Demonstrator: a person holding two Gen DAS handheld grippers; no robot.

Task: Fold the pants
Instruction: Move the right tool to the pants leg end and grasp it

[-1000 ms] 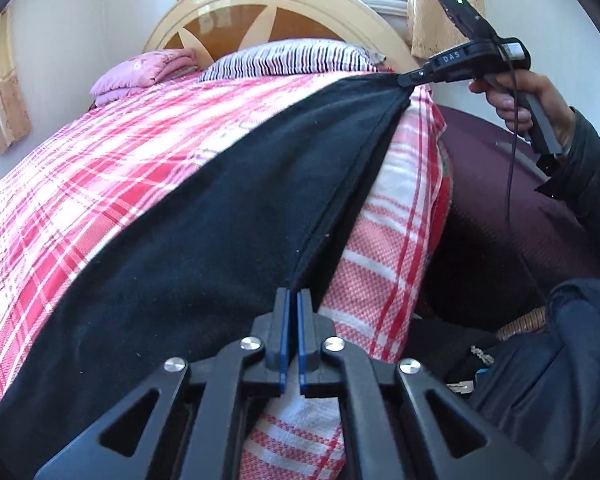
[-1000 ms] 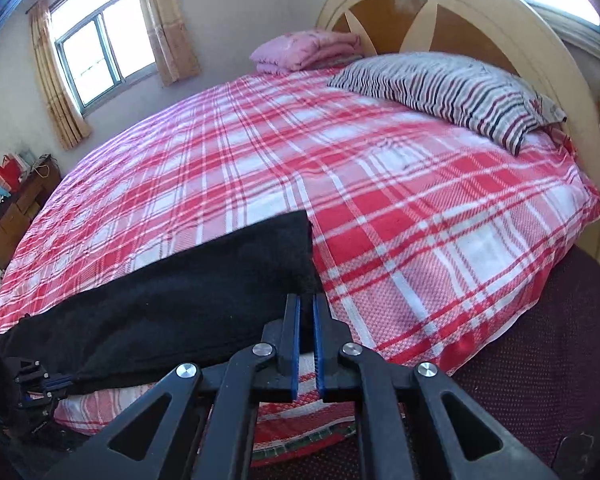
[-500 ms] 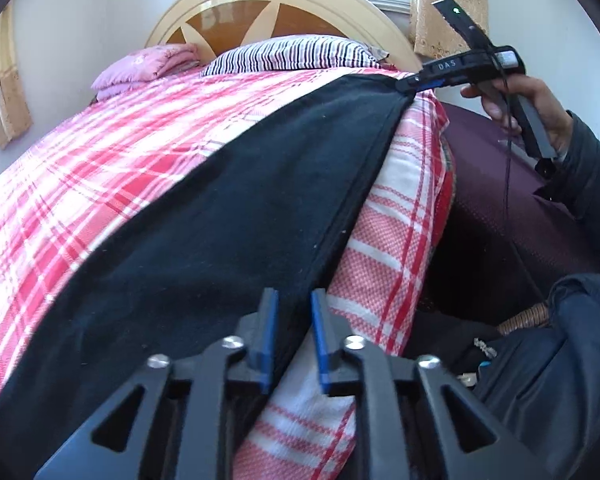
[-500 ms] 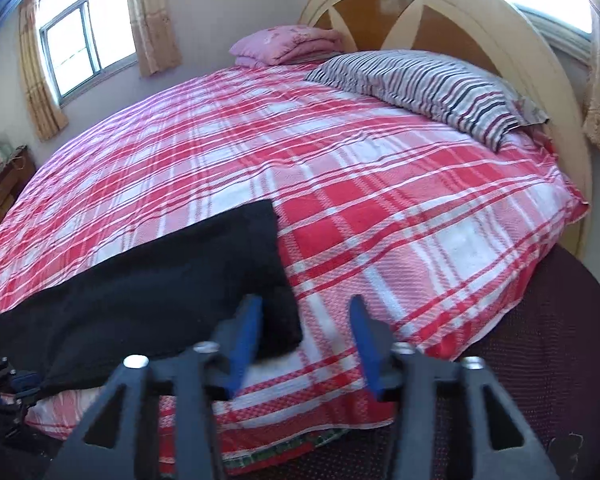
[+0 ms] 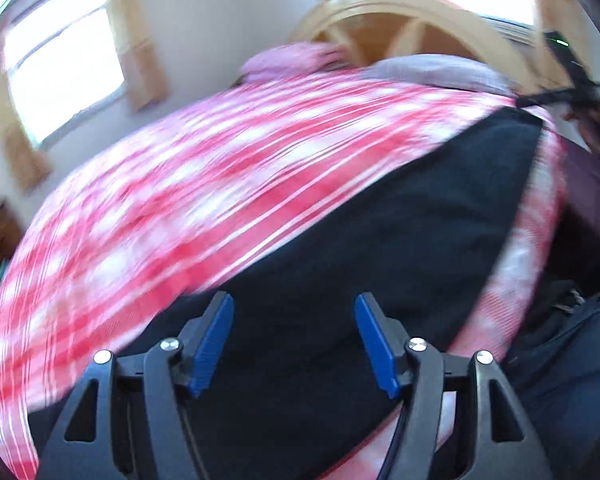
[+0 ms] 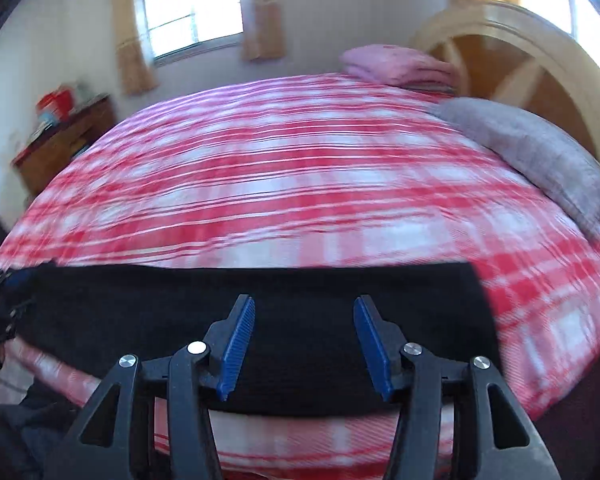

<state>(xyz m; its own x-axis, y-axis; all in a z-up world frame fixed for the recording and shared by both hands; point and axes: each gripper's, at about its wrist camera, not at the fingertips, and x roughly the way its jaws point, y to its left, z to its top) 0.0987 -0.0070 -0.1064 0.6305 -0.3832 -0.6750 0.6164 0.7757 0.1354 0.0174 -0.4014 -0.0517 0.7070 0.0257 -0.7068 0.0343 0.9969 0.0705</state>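
Left wrist view: the left gripper [image 5: 294, 340], clamped on the black pants [image 5: 380, 248] a second ago, is opening with nothing pinched; they lie along the plaid bed's [image 5: 220, 184] edge.

Right wrist view: the right gripper [image 6: 304, 346] has let go too, jaws apart over the pants [image 6: 260, 312]. This fold looks laid. No containers visible.

One black pants [image 6: 260, 308], two grippers, one pillow [image 6: 540, 160], one folded pink blanket [image 6: 396, 64], two windows

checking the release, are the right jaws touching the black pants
Apart. In the right wrist view the right gripper stands open, its blue pads spread wide with nothing pinched, and the black pants lie flat on the bed beneath.
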